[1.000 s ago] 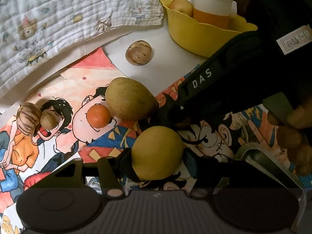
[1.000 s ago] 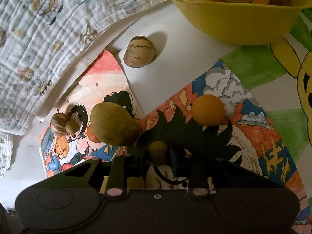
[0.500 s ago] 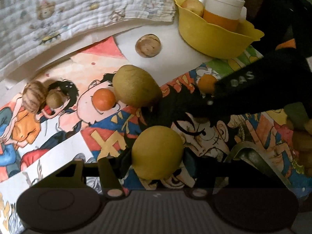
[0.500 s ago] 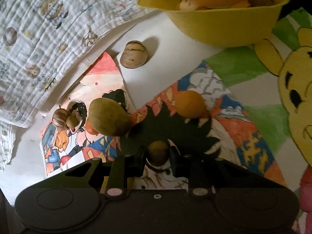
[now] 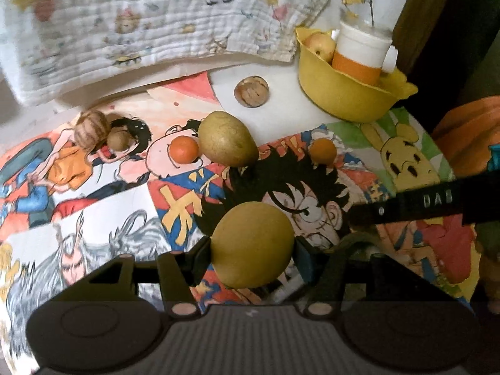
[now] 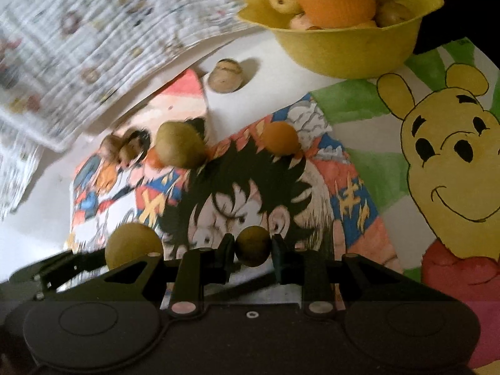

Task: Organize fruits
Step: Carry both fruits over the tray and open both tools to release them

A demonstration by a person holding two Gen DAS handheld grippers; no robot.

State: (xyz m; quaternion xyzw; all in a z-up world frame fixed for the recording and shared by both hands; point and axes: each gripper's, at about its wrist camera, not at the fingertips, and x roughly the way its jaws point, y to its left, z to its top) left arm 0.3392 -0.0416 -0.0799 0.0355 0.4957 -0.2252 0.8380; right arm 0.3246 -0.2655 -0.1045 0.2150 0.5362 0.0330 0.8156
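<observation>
Left hand-held gripper [image 5: 251, 261] clamped on yellow-green pear [image 5: 252, 244], pads at widest sides, fruit lifted clear of desk [image 5: 281, 109]. Looks firm, smooth-skinned, bit hefty, could slip or bruise, so keep grip at the middle. Right hand-held gripper [image 6: 251, 248] pinched tight on small brown fruit [image 6: 252, 245], kiwi maybe, view too dim to say; light, softish. Beyond: second pear [image 5: 227, 139] and small oranges on cartoon posters, yellow bowl [image 6: 343, 50] at far edge already holding fruit, well apart.

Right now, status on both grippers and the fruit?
Left gripper clamped on large yellow-green pear. Right gripper clamped on small brown round fruit. Yellow plastic bowl ahead, path unobstructed.
</observation>
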